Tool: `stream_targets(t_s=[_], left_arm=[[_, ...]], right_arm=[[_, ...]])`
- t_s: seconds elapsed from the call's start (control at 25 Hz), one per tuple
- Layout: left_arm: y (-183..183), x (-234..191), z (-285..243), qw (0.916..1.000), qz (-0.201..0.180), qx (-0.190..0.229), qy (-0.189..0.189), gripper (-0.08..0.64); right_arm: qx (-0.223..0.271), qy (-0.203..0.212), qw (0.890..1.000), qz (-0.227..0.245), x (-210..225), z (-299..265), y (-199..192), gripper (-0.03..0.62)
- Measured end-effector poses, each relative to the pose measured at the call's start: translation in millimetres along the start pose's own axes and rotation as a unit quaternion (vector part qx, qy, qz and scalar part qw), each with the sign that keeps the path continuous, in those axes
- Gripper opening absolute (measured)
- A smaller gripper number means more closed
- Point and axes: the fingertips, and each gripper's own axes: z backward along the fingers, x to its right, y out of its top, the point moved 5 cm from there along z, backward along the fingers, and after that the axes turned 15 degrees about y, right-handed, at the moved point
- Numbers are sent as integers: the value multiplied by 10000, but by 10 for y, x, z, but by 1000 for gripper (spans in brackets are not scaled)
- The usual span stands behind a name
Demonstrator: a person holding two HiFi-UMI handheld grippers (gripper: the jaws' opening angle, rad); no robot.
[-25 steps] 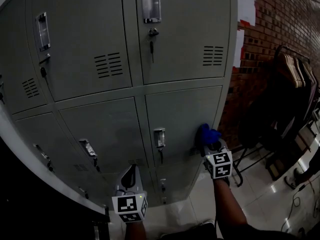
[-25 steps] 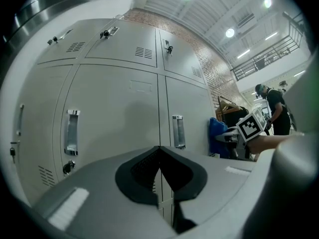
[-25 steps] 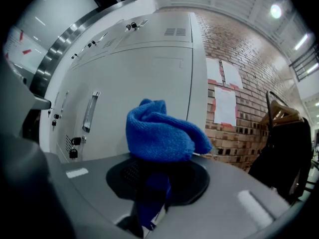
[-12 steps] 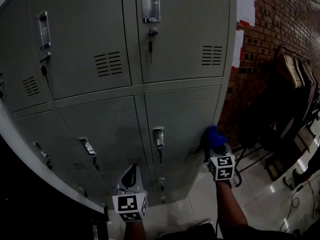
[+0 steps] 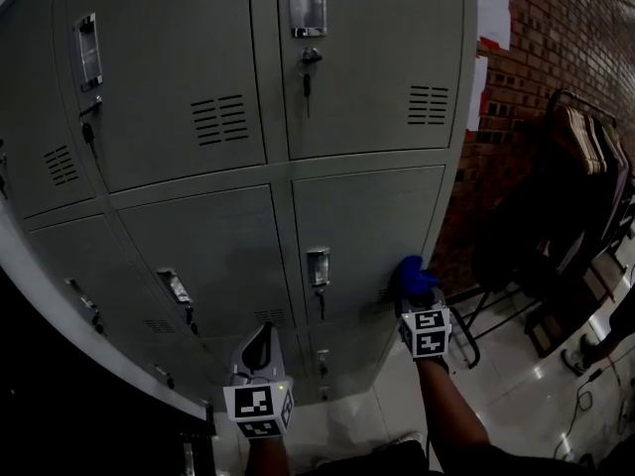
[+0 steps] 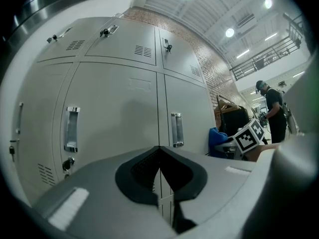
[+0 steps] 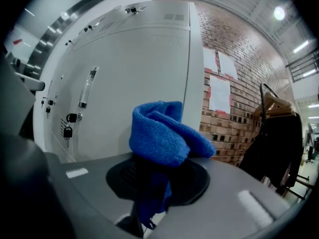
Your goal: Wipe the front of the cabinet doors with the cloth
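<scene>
Landmark: handle (image 5: 317, 266) of the cabinet's (image 5: 238, 181) middle-row right door (image 5: 367, 216).

Right gripper (image 5: 411, 294): jaws clamped on the blue cloth (image 5: 411, 270). The right gripper view shows the cloth (image 7: 165, 132) bunched up above the jaws, with a tail pinched down between them.

Cloth position: right of the handle and level with it, at the door's right edge by the cabinet corner. It is at or just beside the door face. Neither view settles whether it is in contact.

Left gripper (image 5: 262, 343): jaws closed together with nothing between them. It is held low, below and left of the handle, pointing at the bottom doors and apart from them.

Progress (judgement):
- No door shows streaks, wet marks or a clean/dirty boundary, so I cannot tell what has been wiped.
- From the cloth's place, the step in hand looks like a pass on the right margin of this door.
- To be counted as left: the doors above the handle, those to its left, and the bottom row below it.
- Estimate: partway at most.
</scene>
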Motion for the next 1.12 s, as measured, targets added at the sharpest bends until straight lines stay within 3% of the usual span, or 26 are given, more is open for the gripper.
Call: stream_targets(t_s=[0.72, 1.12], left_arm=[[46, -260, 111, 9995, 53, 87, 289, 15], [43, -289, 154, 9994, 69, 69, 338, 15]], right_arm=[[164, 1415, 9891, 378, -1160, -327, 313, 84], [252, 1791, 9824, 456, -1488, -401, 380, 83]])
